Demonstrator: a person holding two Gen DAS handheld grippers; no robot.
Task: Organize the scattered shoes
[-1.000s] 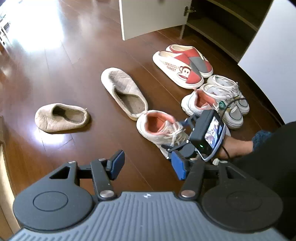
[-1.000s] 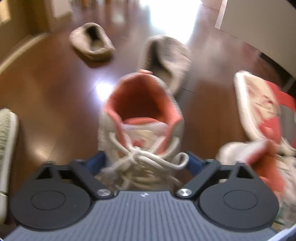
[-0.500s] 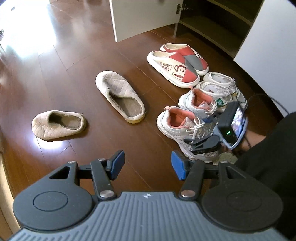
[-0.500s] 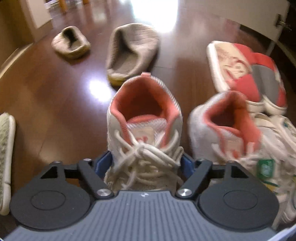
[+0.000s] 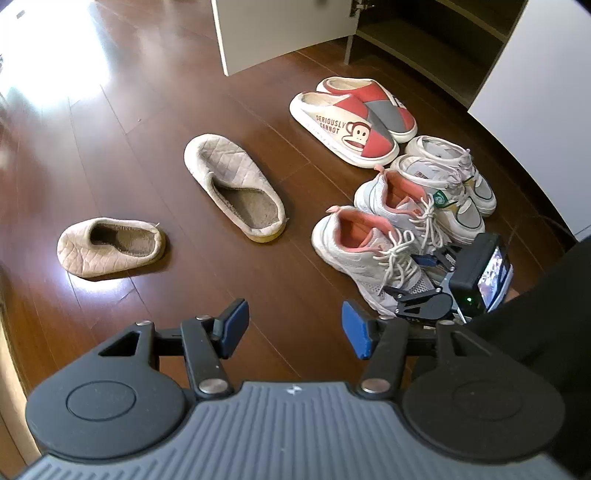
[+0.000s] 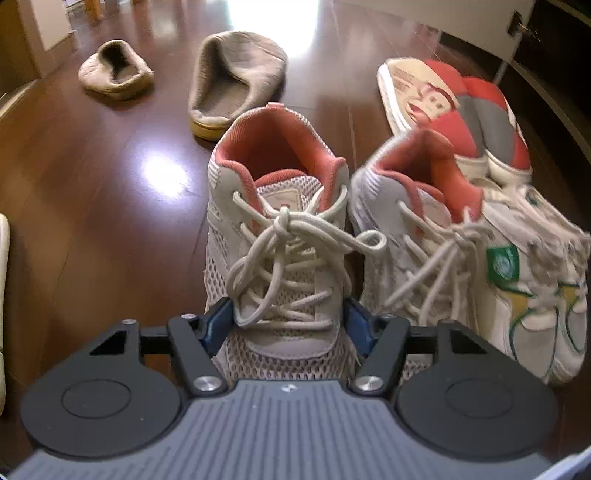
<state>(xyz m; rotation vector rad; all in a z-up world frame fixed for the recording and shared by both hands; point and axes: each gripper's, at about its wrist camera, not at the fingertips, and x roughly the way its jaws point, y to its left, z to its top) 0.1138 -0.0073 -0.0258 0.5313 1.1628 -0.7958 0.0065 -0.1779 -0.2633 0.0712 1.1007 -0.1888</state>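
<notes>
My right gripper [image 6: 288, 325] is shut on the toe of a white mesh sneaker with a pink lining [image 6: 277, 229], which rests on the wooden floor beside its mate [image 6: 417, 206]. The held sneaker also shows in the left wrist view [image 5: 365, 251], with the right gripper [image 5: 424, 280] at its toe. My left gripper [image 5: 291, 328] is open and empty above bare floor. Two beige quilted slippers lie apart: one [image 5: 232, 184] left of the sneakers, one [image 5: 110, 247] farther left.
A pair of red and grey monkey slippers [image 5: 351, 118] and a pair of white sneakers with green tags [image 5: 447, 177] sit in a row by the pink sneakers. An open shoe cabinet [image 5: 424, 37] with its door [image 5: 280, 29] stands behind them.
My right gripper carried the pink-lined sneaker to the right and set it down beside its mate. The left gripper stayed open and shifted slightly.
</notes>
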